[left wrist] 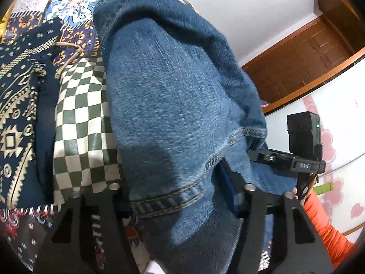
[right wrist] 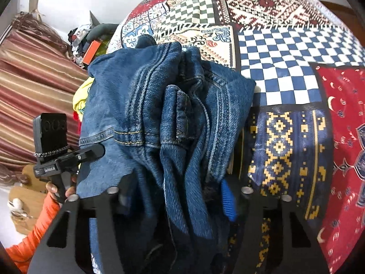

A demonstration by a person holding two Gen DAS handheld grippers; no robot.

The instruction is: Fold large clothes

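So I've got the jeans (left wrist: 173, 105) bunched on the patchwork bedspread (right wrist: 296, 52), one claw at each end of the bundle so I can lift both sides together and keep the fold even. The left gripper (left wrist: 180, 196) is clamped on a stitched hem edge, denim filling the gap between its jaws. The right gripper (right wrist: 175, 196) is pinching a thick wad of seams and waistband, blue pad (right wrist: 228, 203) tight against the cloth. A checkered cloth (left wrist: 84, 118) lies just beside the jeans. Writing: the far gripper's body reads something like "DAS", and the other's label looks like "GenRobot.AI", though it's too small to be sure.
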